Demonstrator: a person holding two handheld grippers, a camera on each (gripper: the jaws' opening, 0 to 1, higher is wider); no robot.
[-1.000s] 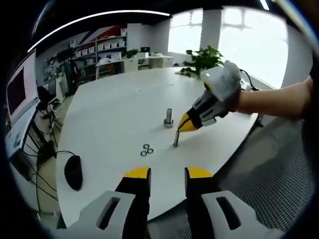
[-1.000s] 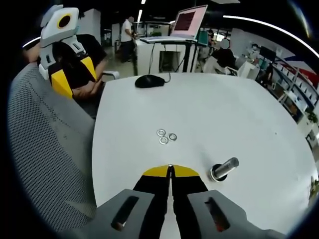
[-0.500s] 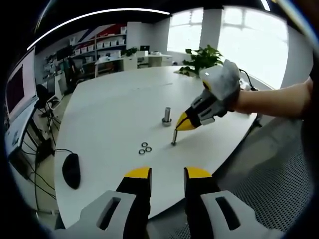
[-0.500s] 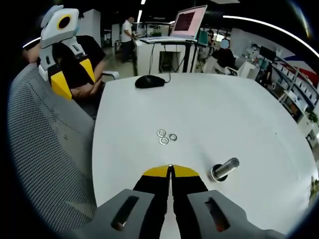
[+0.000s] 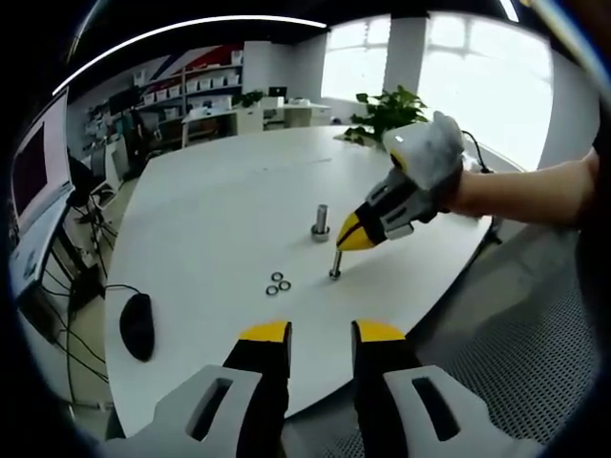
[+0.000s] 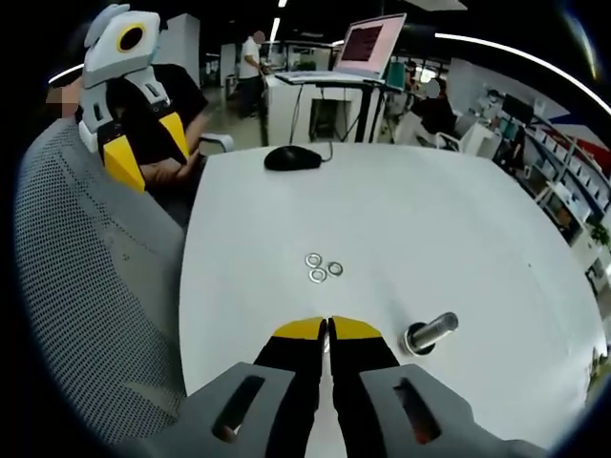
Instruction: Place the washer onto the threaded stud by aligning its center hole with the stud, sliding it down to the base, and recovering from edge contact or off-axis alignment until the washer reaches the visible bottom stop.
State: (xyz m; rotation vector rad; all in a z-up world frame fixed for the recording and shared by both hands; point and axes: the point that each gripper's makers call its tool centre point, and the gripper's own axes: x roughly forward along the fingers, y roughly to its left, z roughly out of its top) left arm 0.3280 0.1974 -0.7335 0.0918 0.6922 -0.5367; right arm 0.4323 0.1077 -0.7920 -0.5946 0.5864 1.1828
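Left gripper (image 5: 320, 334) nearest, jaws parted with nothing between them, held back off the tabletop (image 5: 220, 219) edge, likely waiting. Three washers (image 5: 278, 283) lie loose mid-table, untouched. Just beyond, right gripper (image 5: 355, 237), jaws pinched together on a slim bolt (image 5: 335, 264) stood upright, seemingly steadying it. Farther, a second threaded stud (image 5: 321, 223) stands free on its base.

All positions are referenced to the threaded stud (image 5: 321, 222), which stands upright on the white table (image 5: 220, 219). In the left gripper view, three washers (image 5: 277, 283) lie clustered on the table nearer the camera and left of the stud. A slim bolt (image 5: 335, 265) stands between washers and stud, slightly right. A computer mouse (image 5: 137, 326) rests at the table edge, well apart, far left.
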